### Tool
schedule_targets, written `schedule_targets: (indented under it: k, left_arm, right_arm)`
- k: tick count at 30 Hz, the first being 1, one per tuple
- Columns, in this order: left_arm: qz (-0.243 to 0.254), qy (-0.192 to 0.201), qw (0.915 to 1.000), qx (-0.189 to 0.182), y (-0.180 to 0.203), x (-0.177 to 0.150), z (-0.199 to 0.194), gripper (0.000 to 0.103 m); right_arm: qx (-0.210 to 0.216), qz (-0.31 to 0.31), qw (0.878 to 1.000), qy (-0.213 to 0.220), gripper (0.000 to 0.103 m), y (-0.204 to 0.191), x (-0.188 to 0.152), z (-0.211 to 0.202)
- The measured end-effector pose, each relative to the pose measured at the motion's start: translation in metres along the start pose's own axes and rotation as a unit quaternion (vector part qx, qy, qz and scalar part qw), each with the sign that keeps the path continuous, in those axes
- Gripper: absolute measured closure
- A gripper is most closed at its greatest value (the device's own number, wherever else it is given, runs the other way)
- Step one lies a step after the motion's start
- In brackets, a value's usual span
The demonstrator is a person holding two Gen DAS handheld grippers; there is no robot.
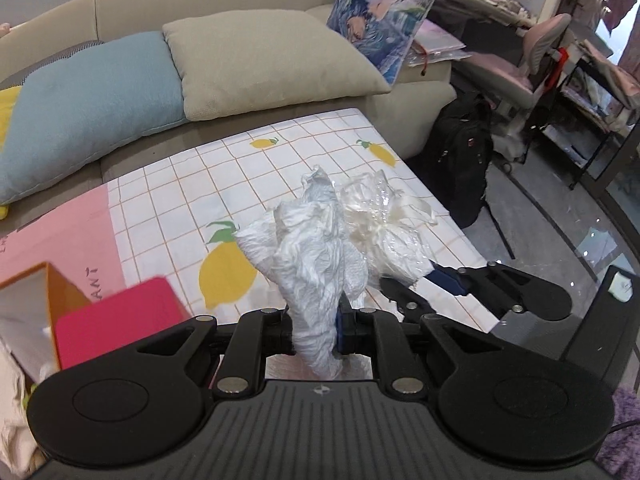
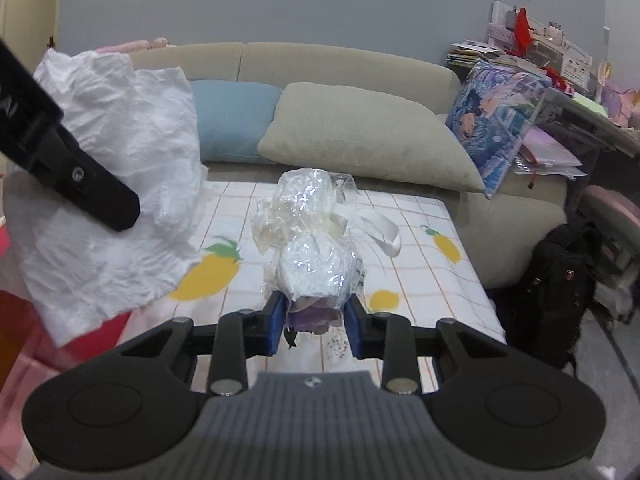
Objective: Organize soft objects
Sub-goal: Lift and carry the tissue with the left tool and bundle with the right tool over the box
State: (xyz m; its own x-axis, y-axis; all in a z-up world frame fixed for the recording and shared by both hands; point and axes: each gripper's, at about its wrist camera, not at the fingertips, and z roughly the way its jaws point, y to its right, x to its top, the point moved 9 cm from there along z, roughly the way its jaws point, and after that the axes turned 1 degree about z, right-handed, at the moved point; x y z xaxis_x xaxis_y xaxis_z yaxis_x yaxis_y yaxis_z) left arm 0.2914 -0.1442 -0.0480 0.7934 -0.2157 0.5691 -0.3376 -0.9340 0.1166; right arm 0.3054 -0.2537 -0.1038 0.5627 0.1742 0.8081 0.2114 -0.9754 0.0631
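1. Far left, left-wrist view: an orange-edged open cardboard box (image 1: 38, 296) and a flat bright-pink box lid (image 1: 116, 324) are seen at the table's near-left corner, partly cut off by the frame.
2. Behind them, a long light-blue cushion (image 1: 92, 100) is propped on the beige fabric sofa (image 1: 168, 0), w/ a beige square cushion (image 1: 272, 60) overlapping its right end.
3. Centre: the left gripper (image 1: 316, 330) is clenched on a crumpled white paper towel (image 1: 308, 256); the towel is pinched low betw. the pads and stands up above them, lifted off the table.
4. In the right-wrist view the same towel (image 2: 116, 184) is shown hanging large at upper left, w/ one black finger of the left gripper (image 2: 86, 188) laid across it.
5. Below both: a white grid-pattern tablecloth w/ yellow lemon prints (image 1: 240, 168) is spread over the table.
6. Right of the towel: the right gripper (image 2: 314, 324) is closed on a crinkled clear plastic bag holding white wadded items (image 2: 312, 240); the blue pads are pressed on its lower end, bag held above the cloth.
7. In the left-wrist view that bag (image 1: 380, 220) is seen touching the towel's right side.
8. Further right: an anime-print blue cushion (image 2: 492, 120) is leaned on the sofa end.
9. Far right: a black backpack (image 2: 560, 280) is stood on the floor beside the sofa.
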Motion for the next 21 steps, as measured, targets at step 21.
schedule_targets:
  k: [21]
  left_arm:
    - [-0.161,0.095,0.9818,0.036,-0.130,-0.114,-0.130,0.086]
  right_arm:
    - [0.116,-0.028,0.993,-0.014,0.072,-0.146,0.020,-0.106]
